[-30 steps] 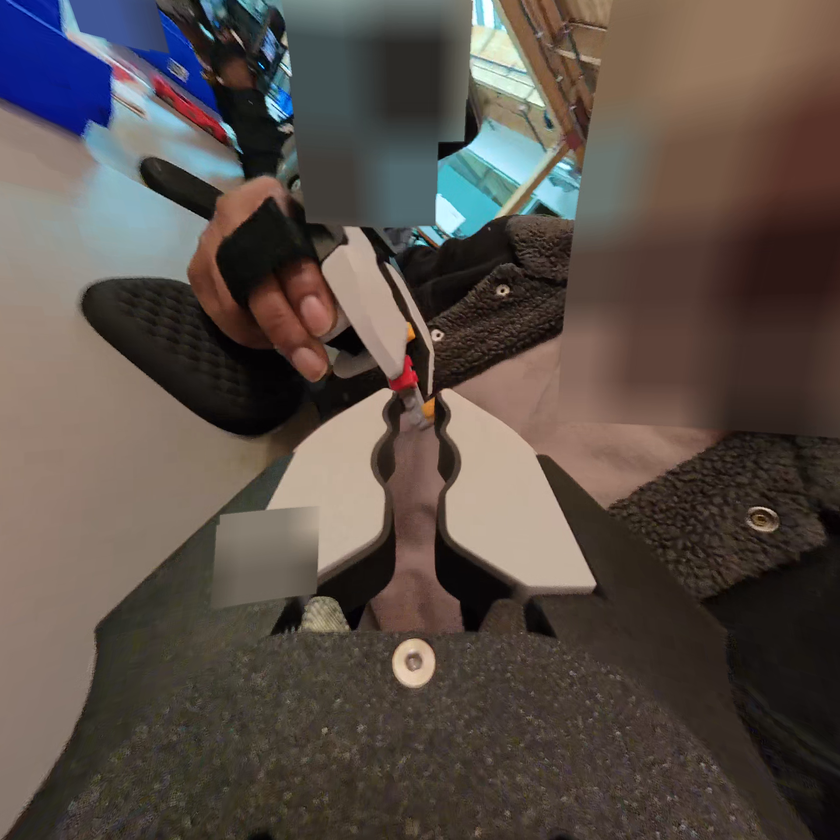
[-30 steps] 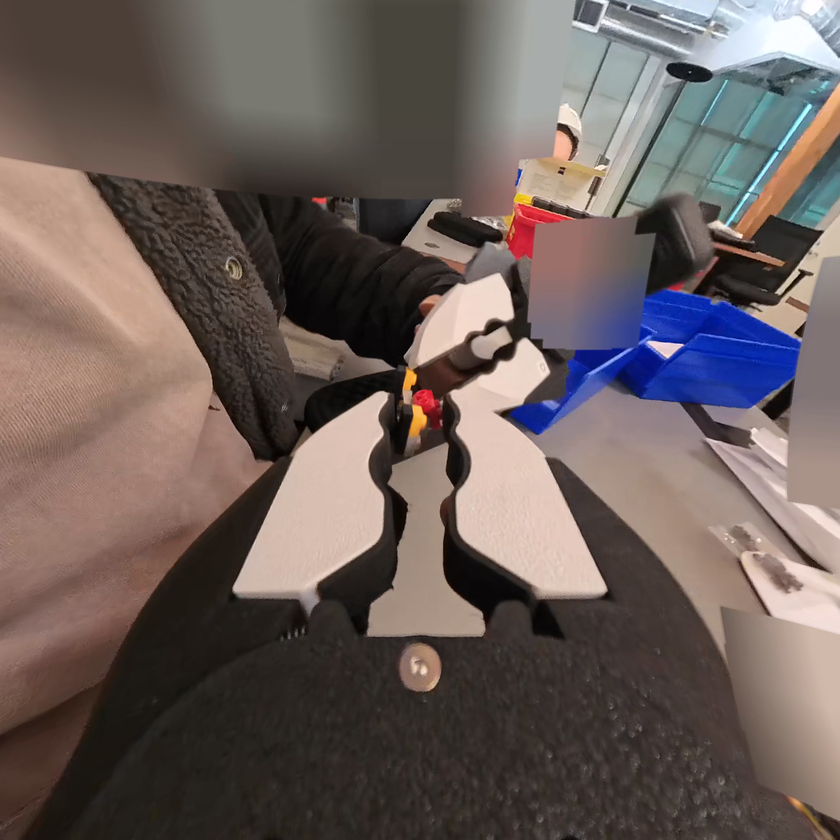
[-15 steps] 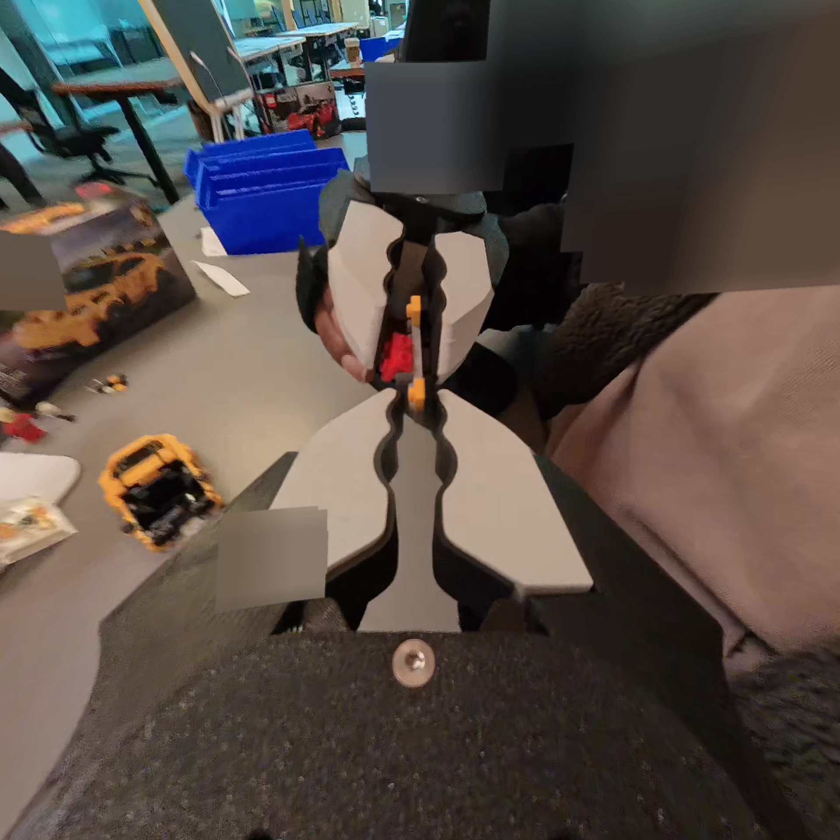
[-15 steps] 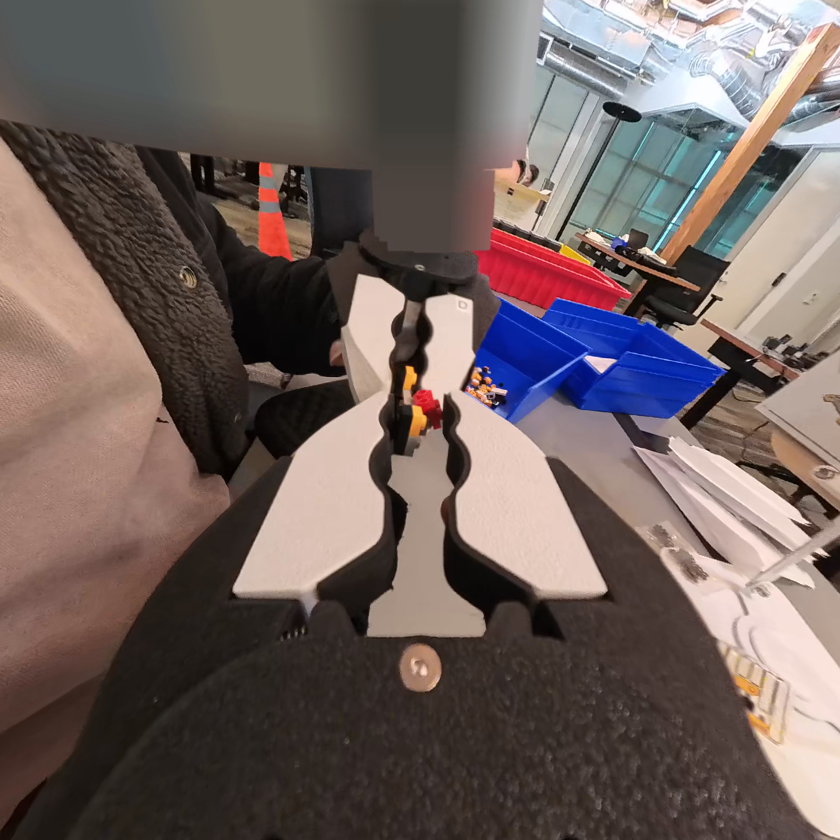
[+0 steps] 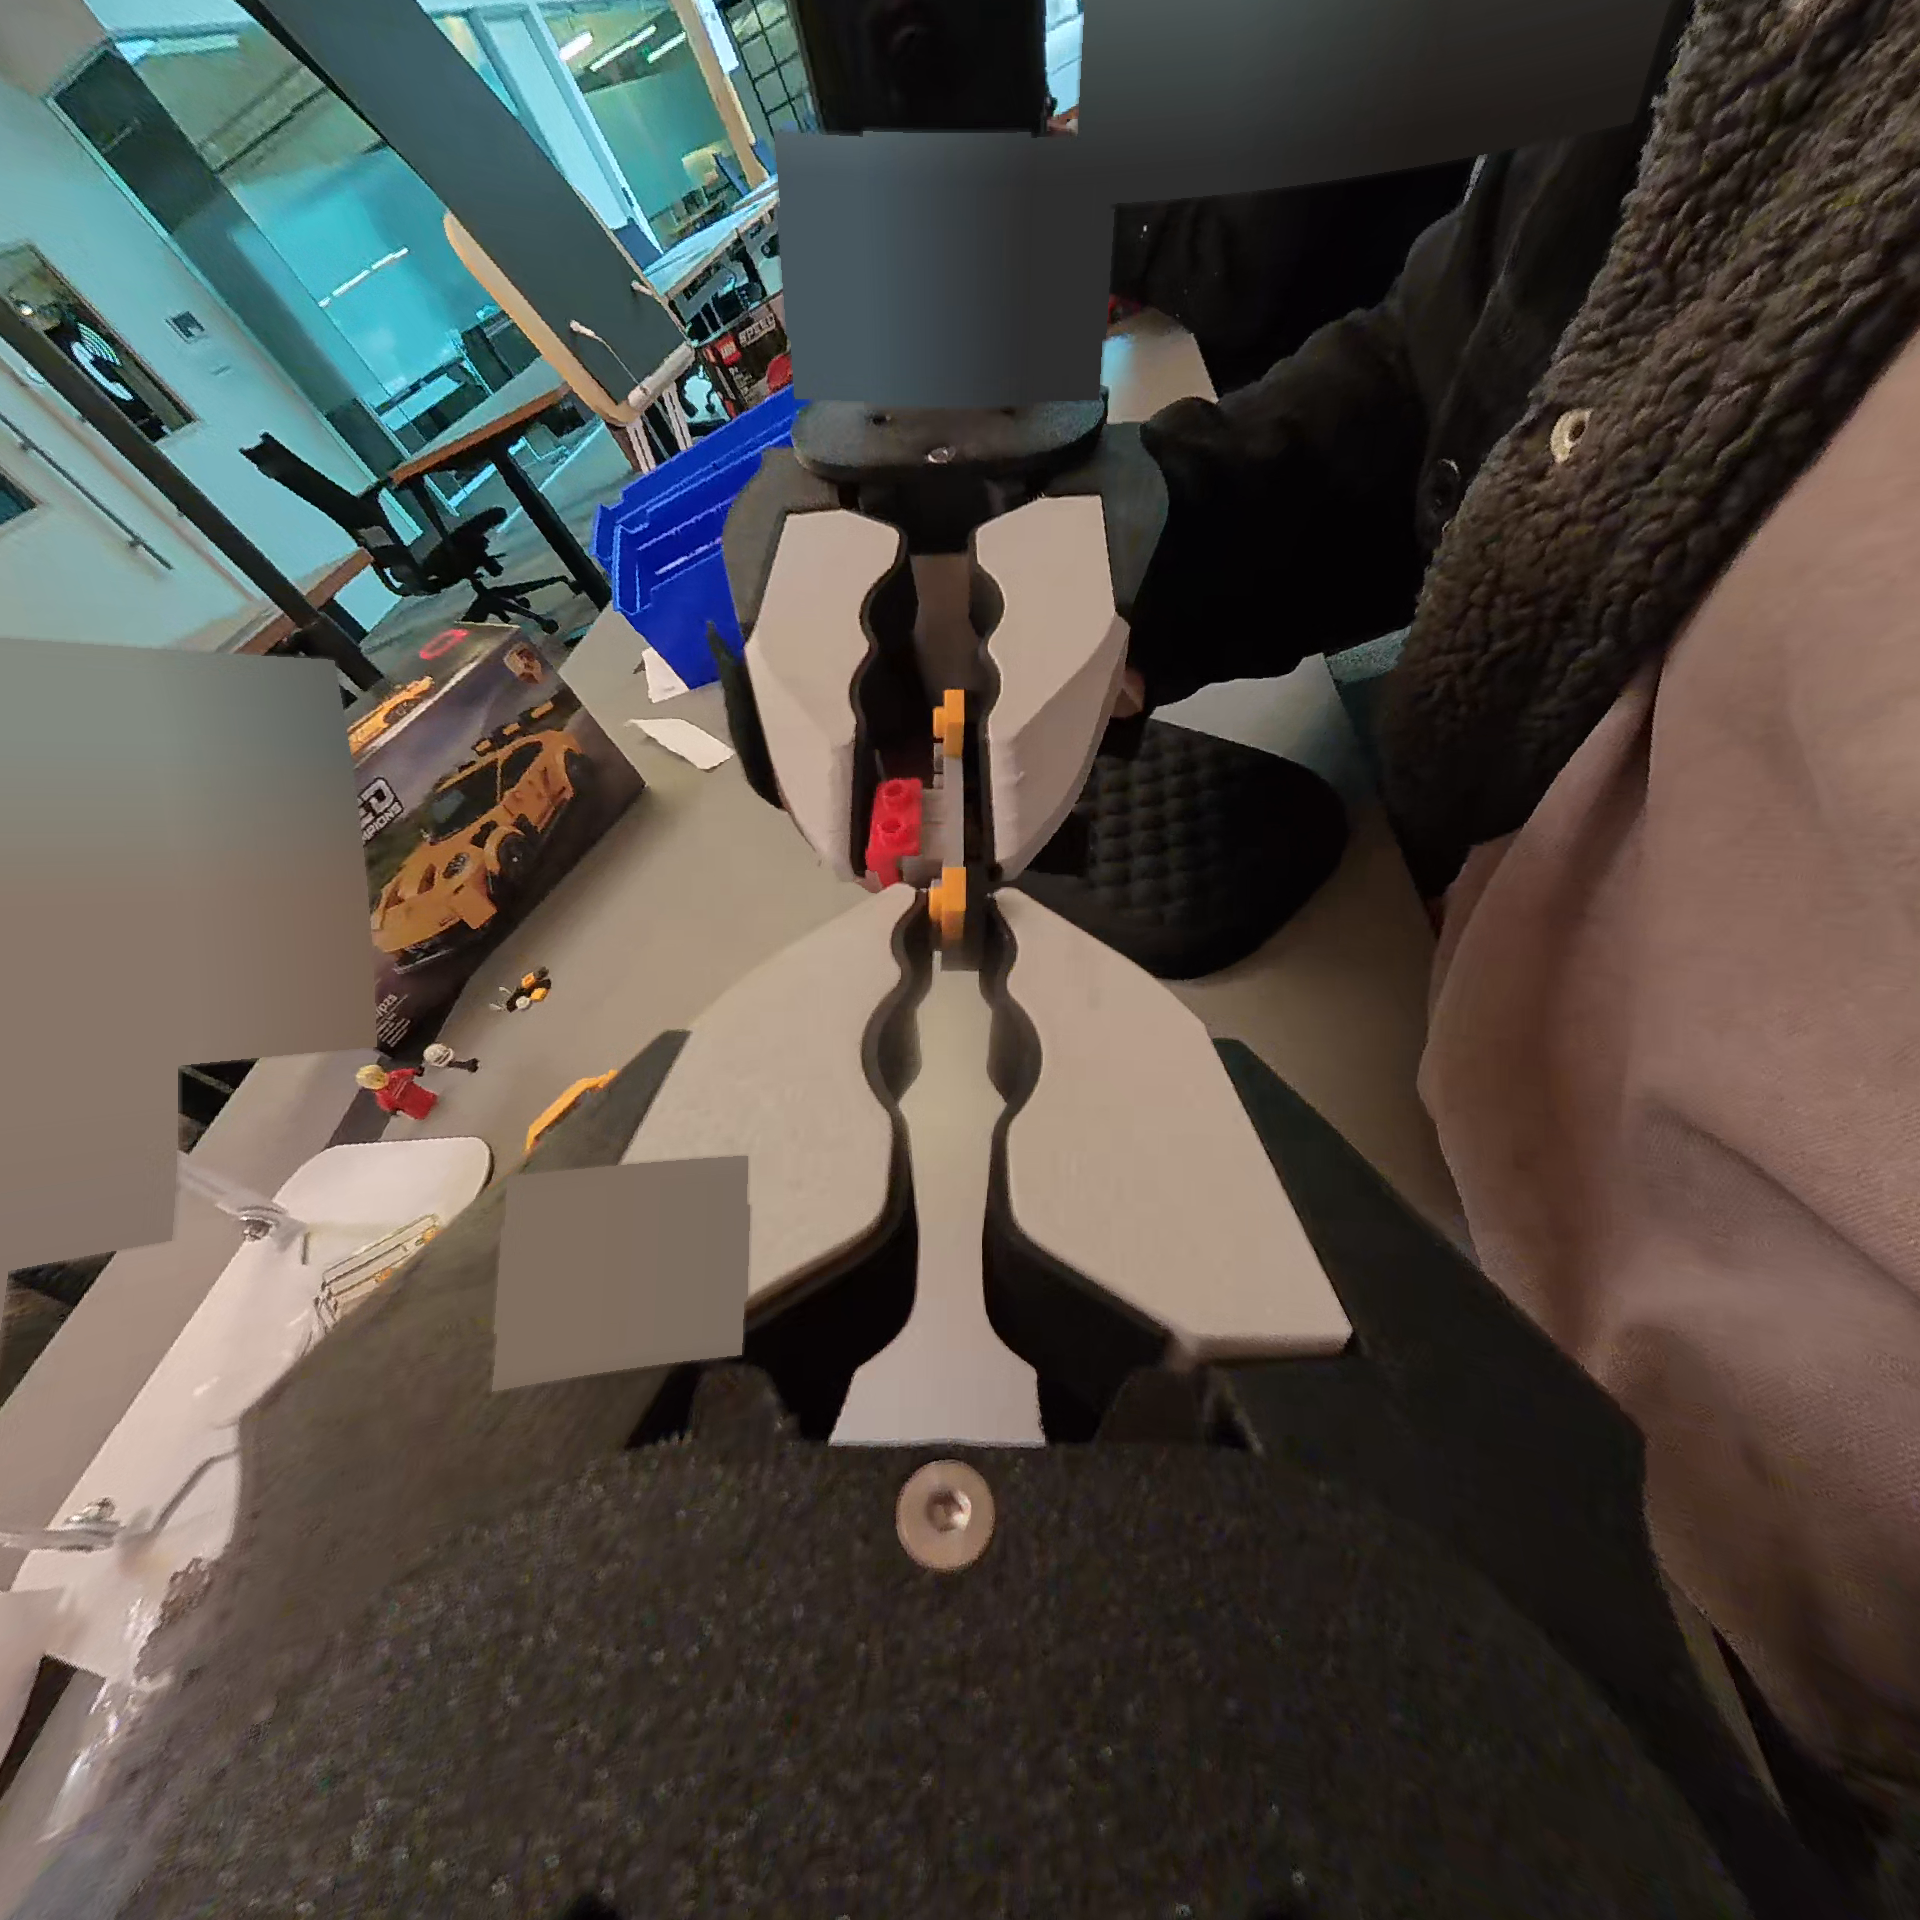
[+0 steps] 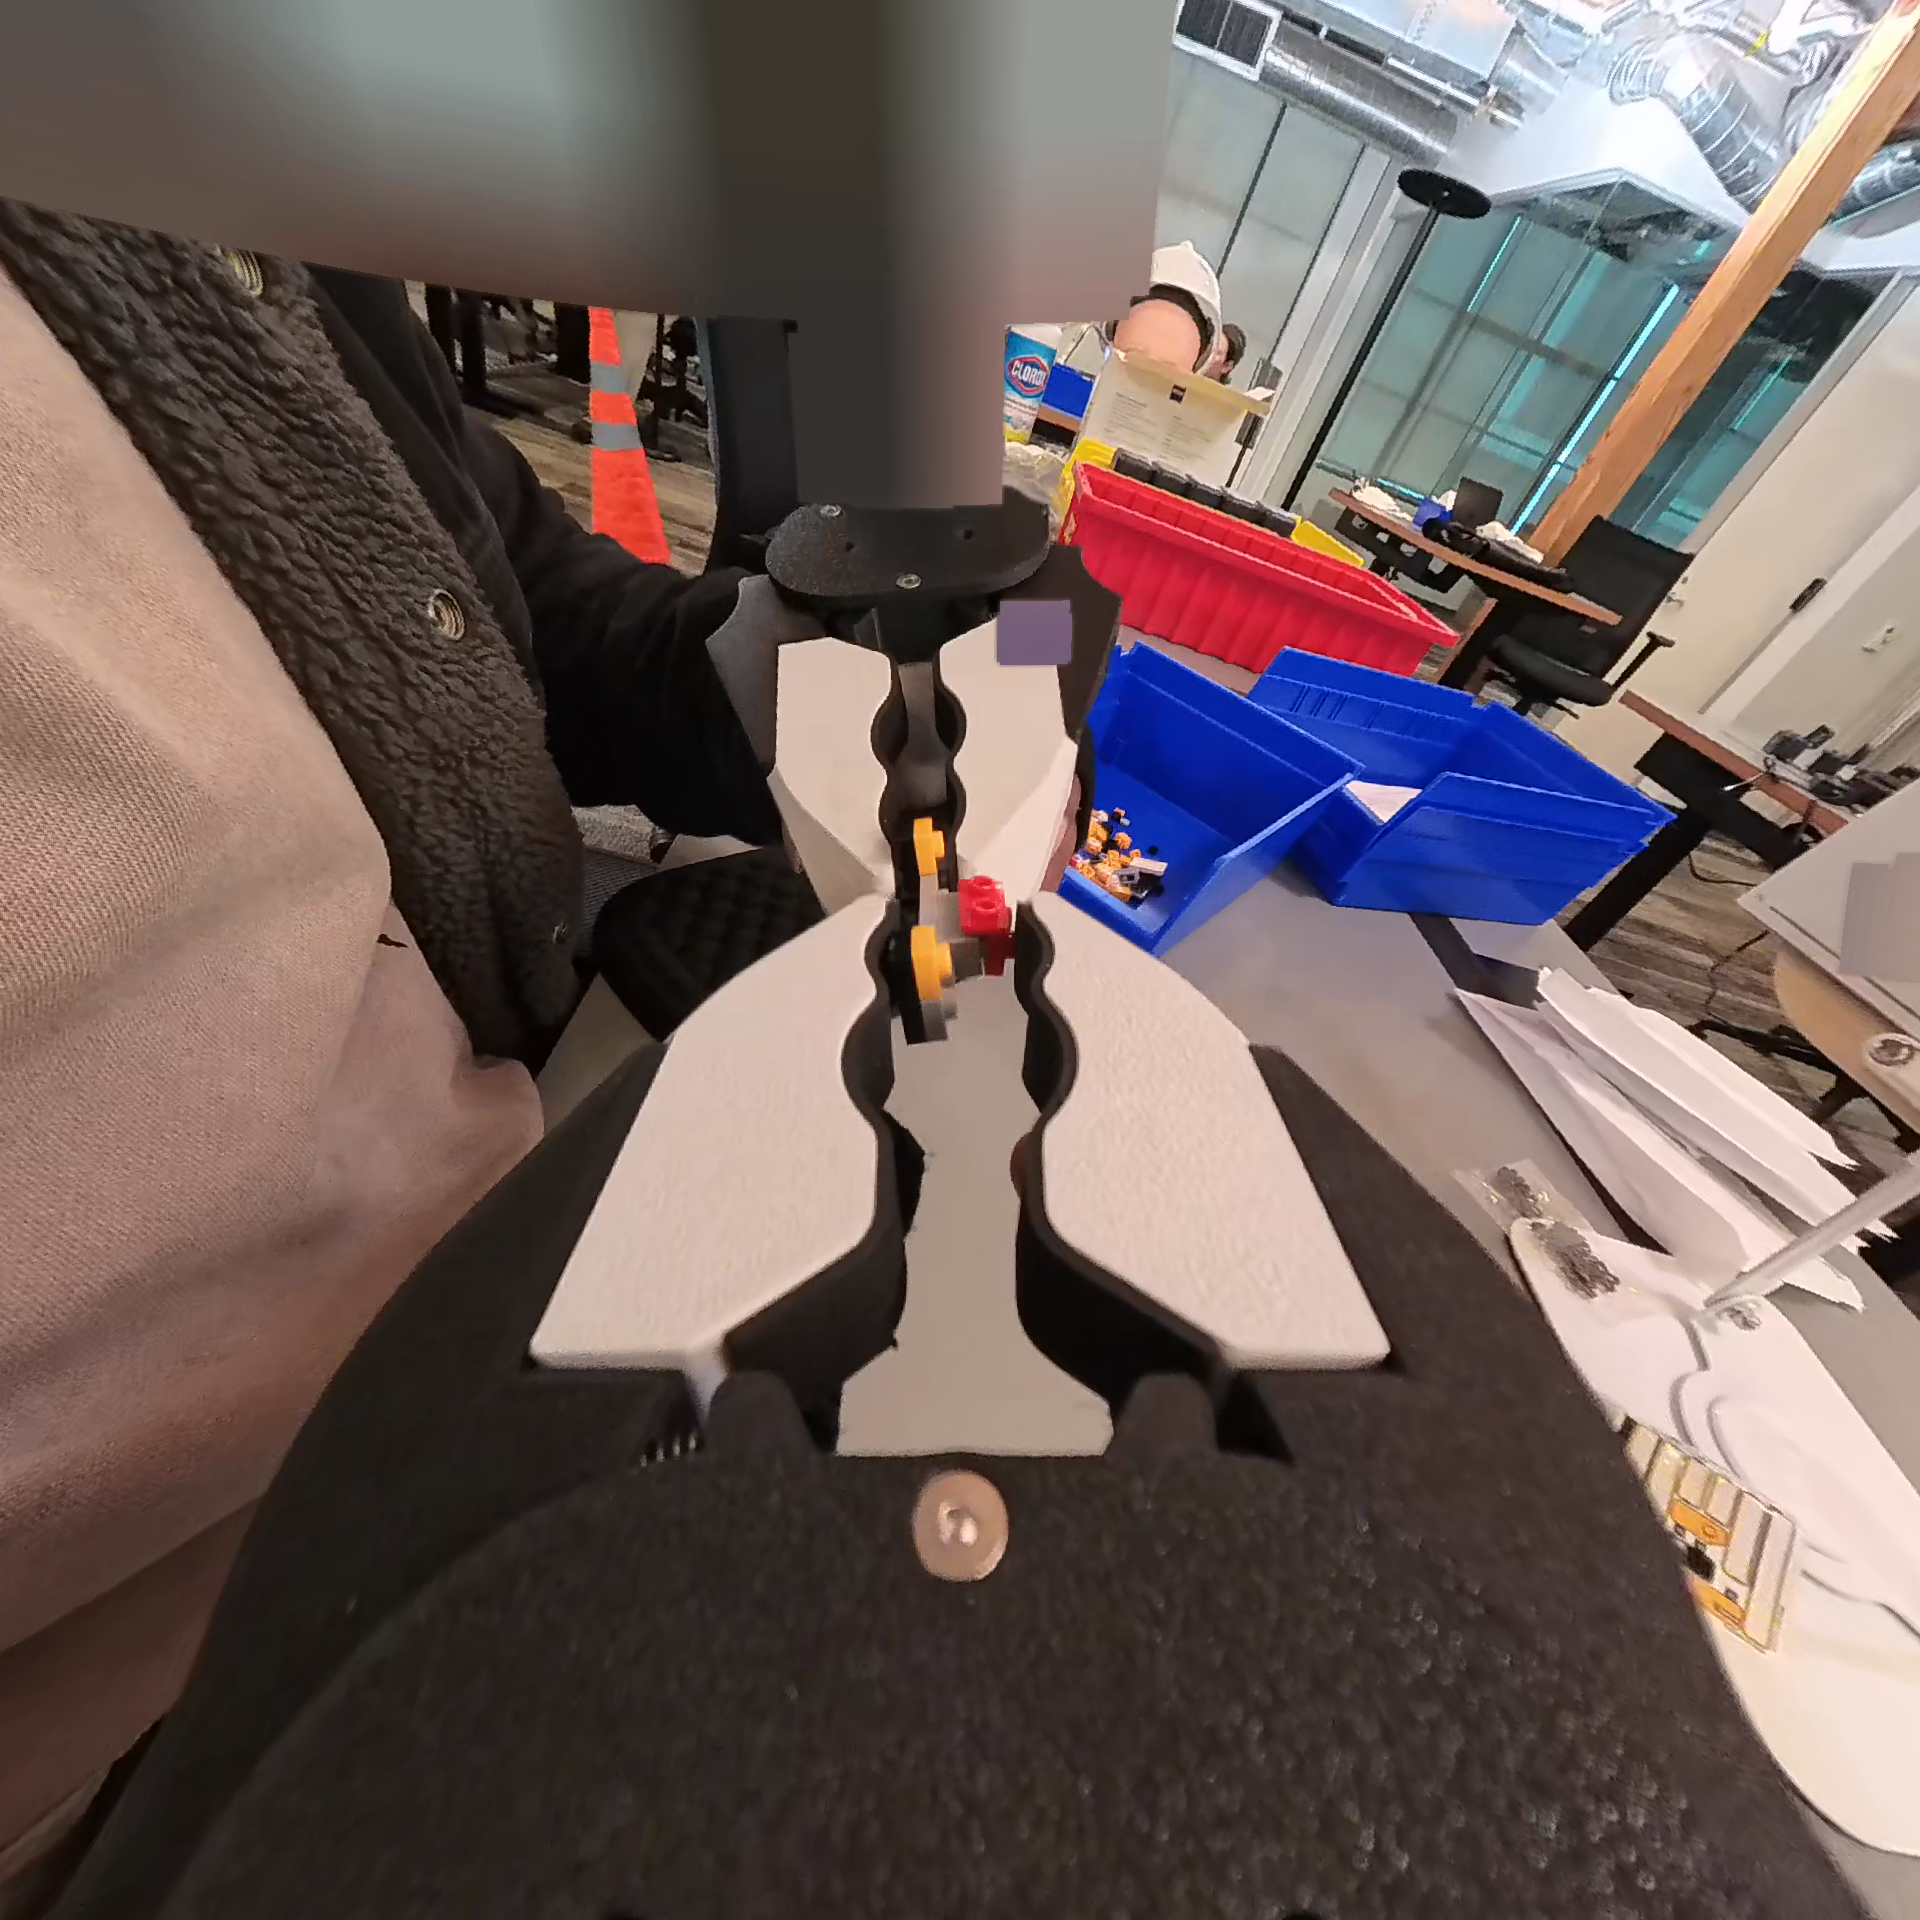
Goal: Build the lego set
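Both units meet tip to tip in mid-air, above the bench's near edge. Left hand-held gripper (image 5: pixel 948 914) pinches the lower orange end of the small lego sub-assembly (image 5: pixel 940 821); right hand-held gripper (image 6: pixel 951 935) is clamped on it too, red brick (image 6: pixel 983 906) w/ studs sideways. Advice: keep both square, squeeze straight along the stud axis, no twisting, else the thin grey plate may pop apart.

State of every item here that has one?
left gripper: shut on lego sub-assembly
right gripper: shut on lego sub-assembly
lego sub-assembly: held in the air between both grippers
blue bin: open, loose pieces inside
lego box: lying on table
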Demonstrator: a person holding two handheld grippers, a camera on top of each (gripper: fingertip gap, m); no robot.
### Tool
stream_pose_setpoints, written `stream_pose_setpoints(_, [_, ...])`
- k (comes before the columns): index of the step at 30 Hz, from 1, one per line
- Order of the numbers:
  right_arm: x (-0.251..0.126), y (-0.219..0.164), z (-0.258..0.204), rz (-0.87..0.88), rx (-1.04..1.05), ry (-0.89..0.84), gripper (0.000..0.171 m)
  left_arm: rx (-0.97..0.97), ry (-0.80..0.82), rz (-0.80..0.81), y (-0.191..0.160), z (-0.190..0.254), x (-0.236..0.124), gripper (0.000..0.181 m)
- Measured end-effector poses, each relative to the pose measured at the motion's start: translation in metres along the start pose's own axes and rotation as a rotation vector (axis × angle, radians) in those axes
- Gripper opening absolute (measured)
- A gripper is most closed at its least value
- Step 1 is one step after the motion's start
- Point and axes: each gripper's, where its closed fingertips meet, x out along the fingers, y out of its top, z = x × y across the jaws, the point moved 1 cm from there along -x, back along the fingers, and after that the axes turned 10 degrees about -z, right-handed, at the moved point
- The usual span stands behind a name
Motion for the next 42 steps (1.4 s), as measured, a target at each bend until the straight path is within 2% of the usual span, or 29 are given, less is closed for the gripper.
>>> stream_pose_setpoints(13, [0.004,-0.006,0.001,-0.049,0.013,0.006,0.019,-0.134,-0.112,0.019,-0.008,0.003,-0.001,0.008])
stream_pose_setpoints(16, [0.003,-0.009,0.003,-0.045,0.042,0.018,0.019,-0.130,-0.093,0.015,-0.009,0.002,0.001,0.009])
stream_pose_setpoints(21, [0.001,-0.010,0.003,-0.039,0.053,0.010,0.019,-0.120,-0.052,0.031,-0.007,-0.003,-0.001,0.023])
stream_pose_setpoints(25, [-0.001,-0.011,0.002,-0.029,0.070,0.006,0.019,-0.087,-0.056,0.026,-0.006,0.001,0.001,0.017])
stream_pose_setpoints(37, [-0.006,-0.019,-0.004,-0.001,0.086,0.000,0.019,0.001,-0.021,-0.037,-0.010,0.008,0.007,0.014])
stream_pose_setpoints(42, [-0.008,-0.017,-0.003,-0.009,0.045,-0.040,0.019,-0.008,-0.021,0.002,-0.007,0.009,0.007,0.008])
